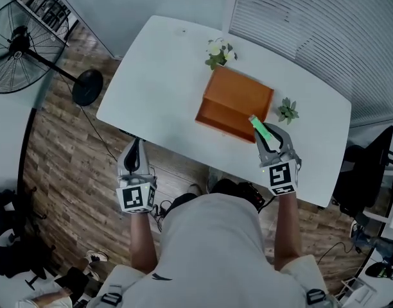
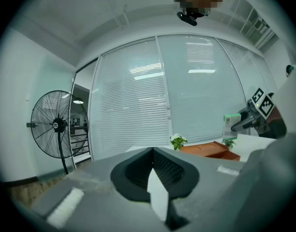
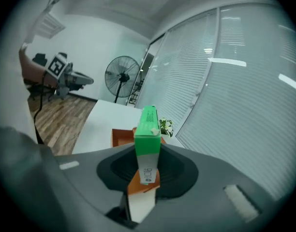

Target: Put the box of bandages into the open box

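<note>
The right hand-held gripper (image 1: 266,136) held the bandages (image 3: 148,129), which hid most of the box (image 1: 235,98) ahead; the head view showed it nearly whole. The left hand-held gripper (image 2: 152,175) was closed, empty.

Left gripper (image 1: 135,153): jaws together, nothing between them, pointing forward, held nearer the body than the other. Right gripper (image 1: 271,143): reached further forward, jaws clamped on the lower end of the box of bandages (image 1: 260,128), which stands out beyond the jaw tips. Left forearm (image 1: 140,239) and right forearm (image 1: 284,226): both bare, both extended ahead of the torso, 1 gripper each.
</note>
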Available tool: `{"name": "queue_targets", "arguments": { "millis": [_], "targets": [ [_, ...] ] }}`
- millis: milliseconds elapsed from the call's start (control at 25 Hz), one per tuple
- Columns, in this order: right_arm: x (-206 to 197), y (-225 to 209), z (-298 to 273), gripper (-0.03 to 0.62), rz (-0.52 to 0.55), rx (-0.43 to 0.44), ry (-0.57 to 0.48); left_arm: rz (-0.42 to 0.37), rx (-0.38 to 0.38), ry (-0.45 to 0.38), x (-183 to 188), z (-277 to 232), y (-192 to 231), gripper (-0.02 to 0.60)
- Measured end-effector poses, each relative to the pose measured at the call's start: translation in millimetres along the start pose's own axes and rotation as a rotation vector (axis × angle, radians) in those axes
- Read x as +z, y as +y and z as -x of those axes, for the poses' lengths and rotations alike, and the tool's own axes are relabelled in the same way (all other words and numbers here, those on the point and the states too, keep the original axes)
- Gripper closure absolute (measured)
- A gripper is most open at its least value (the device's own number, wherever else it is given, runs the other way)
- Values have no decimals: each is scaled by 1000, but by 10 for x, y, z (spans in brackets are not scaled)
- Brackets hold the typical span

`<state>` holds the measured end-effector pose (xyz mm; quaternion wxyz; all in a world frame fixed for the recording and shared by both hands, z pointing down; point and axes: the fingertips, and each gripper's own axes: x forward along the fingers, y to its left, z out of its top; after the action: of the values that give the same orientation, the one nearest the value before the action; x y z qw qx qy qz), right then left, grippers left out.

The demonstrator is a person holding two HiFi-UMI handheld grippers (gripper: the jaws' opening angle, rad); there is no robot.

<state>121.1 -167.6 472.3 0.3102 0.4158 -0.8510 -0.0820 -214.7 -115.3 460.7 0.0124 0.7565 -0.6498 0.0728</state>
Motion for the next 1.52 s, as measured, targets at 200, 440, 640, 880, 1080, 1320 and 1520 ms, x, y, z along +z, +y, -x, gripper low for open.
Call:
{"name": "queue_targets", "arguments": {
  "millis": [200, 440, 640, 880, 1080, 1320, 1520],
  "targets": [
    [-197, 171, -276, 503, 321, 72, 158, -11, 9, 4, 3, 2, 31, 575],
    [-170, 296, -367, 503, 350, 139, 179, -11, 20, -5, 41, 21, 27, 575],
    [-245, 271, -412, 494, 354, 144, 222, -3, 33, 5, 11, 57, 16, 575],
    [-207, 245, -428, 461, 347, 148, 219, 7, 45, 4, -6, 96, 57, 577],
    [-129, 259, -467, 461, 337, 152, 205, 5, 46, 0, -11, 95, 102, 575],
    [-126, 277, -460, 461, 335, 145, 212, 2, 46, -1, -14, 127, 119, 575],
    [-121, 266, -428, 462, 279, 133, 203, -3, 37, -4, -16, 134, 116, 575]
  ]
}}
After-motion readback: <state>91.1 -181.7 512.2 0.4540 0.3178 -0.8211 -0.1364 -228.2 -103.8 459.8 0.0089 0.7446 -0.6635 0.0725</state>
